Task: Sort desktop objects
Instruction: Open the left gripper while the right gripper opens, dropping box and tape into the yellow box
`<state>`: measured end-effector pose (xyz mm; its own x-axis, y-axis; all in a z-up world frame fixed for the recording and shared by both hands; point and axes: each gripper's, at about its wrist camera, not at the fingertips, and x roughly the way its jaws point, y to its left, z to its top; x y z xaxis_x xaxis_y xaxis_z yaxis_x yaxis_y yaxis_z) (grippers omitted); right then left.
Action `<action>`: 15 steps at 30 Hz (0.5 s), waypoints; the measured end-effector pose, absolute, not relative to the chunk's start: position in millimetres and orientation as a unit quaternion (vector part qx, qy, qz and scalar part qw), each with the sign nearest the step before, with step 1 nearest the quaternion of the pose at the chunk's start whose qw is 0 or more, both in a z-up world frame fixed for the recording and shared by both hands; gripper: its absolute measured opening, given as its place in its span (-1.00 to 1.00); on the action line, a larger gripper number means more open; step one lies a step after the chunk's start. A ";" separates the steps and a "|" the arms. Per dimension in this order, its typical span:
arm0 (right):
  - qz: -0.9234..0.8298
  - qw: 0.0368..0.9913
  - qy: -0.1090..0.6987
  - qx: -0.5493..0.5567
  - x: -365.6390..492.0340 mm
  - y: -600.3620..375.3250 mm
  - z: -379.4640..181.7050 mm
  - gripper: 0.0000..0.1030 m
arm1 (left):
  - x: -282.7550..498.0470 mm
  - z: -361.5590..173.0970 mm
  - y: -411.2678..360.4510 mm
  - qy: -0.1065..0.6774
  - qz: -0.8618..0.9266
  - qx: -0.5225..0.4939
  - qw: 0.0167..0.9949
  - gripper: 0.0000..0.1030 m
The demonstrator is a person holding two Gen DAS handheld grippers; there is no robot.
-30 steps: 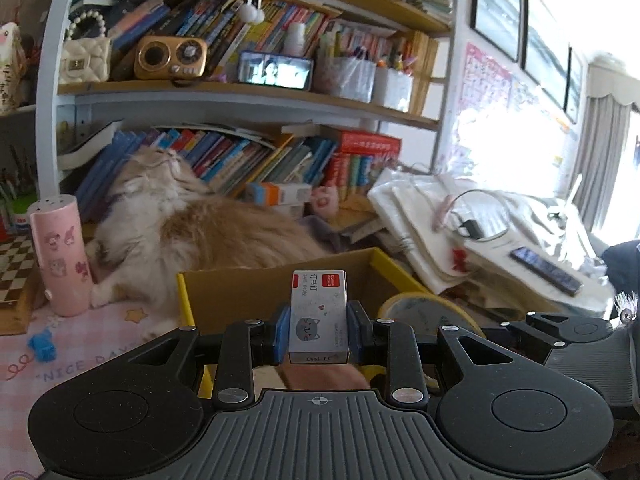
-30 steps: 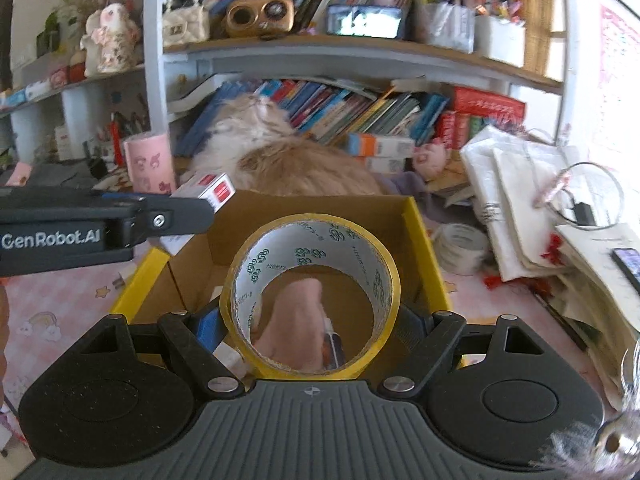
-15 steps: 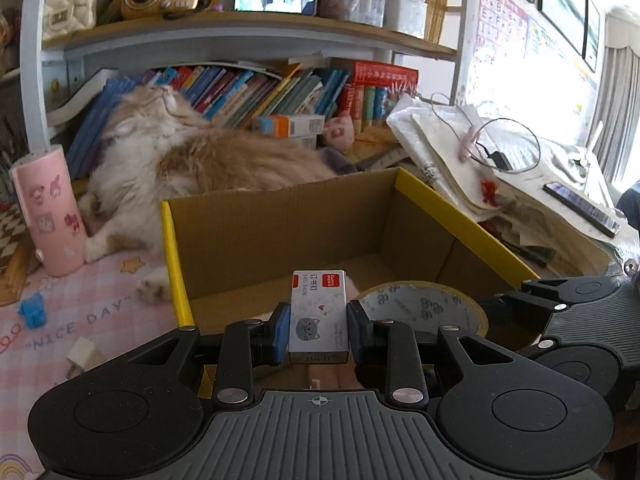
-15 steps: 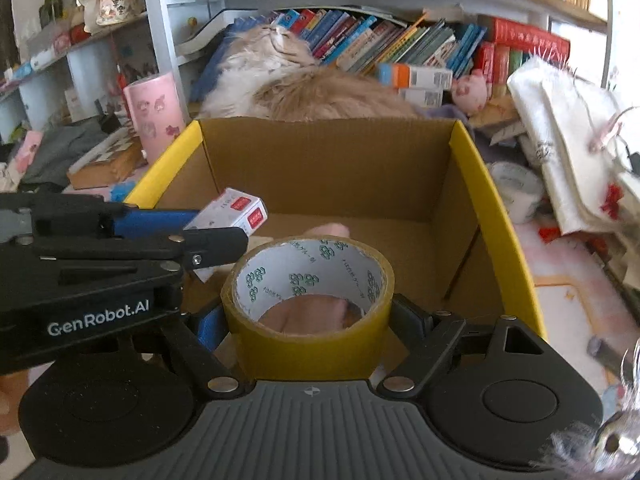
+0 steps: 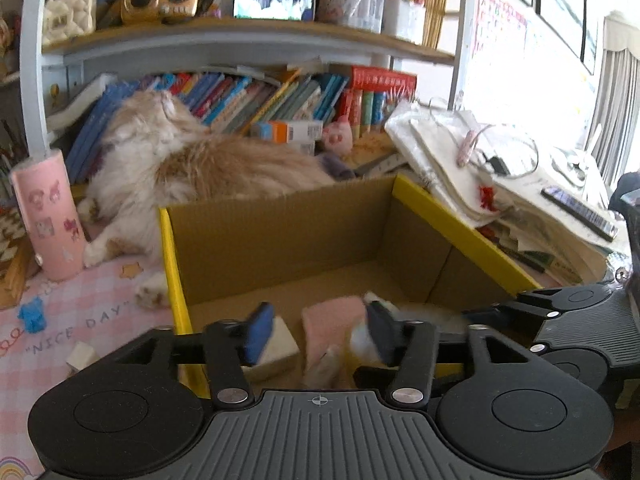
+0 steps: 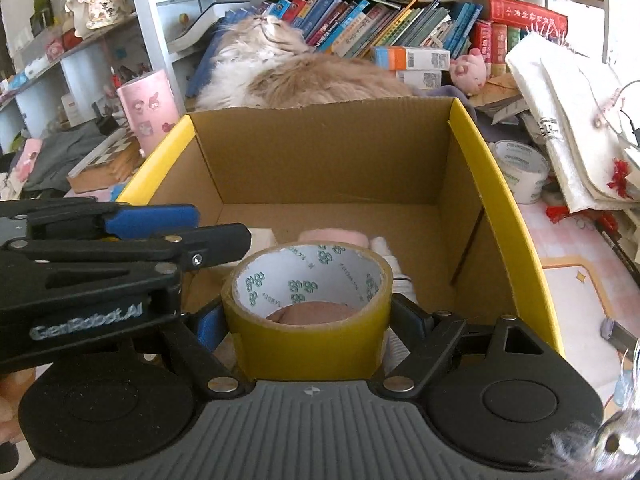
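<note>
A cardboard box with yellow edges (image 5: 280,240) (image 6: 320,160) stands open in front of both grippers. My left gripper (image 5: 320,330) (image 6: 216,230) hangs over its near left part, jaws opening, with nothing gripped. A blurred white shape (image 5: 360,338), seemingly the small white carton, sits just inside the right-hand finger, free of the pads. A pink item (image 5: 332,320) lies on the box floor below. My right gripper (image 6: 308,320) is shut on a yellow tape roll (image 6: 312,344), held low inside the box.
A fluffy cat (image 5: 200,168) lies behind the box, against the books. A pink cylinder (image 5: 48,216) stands at the left, with a blue toy (image 5: 32,316) on the pink mat. Bags and papers (image 5: 480,168) pile up on the right. Another tape roll (image 6: 520,168) sits beside the box.
The left jaws have spread and the small white carton has dropped out of them into the box. Both grippers have sunk lower over the box. The right still grips the tape roll.
</note>
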<state>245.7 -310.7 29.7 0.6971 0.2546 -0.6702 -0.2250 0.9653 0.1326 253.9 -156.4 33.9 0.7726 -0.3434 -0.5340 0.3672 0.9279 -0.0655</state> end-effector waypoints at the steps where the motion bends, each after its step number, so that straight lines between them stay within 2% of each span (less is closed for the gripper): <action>1: 0.131 0.923 0.362 0.017 244.3 -310.8 31.4 0.59 | 250.7 36.1 -156.1 0.271 -0.189 0.021 0.943 0.23; 4: 0.133 0.927 0.350 0.013 241.0 -311.1 38.4 0.59 | 243.3 44.1 -154.7 0.256 -0.188 0.015 0.948 0.33; 15: 0.125 0.945 0.302 0.005 216.0 -313.3 66.1 0.59 | 212.2 70.2 -136.2 0.227 -0.157 -0.017 0.961 0.41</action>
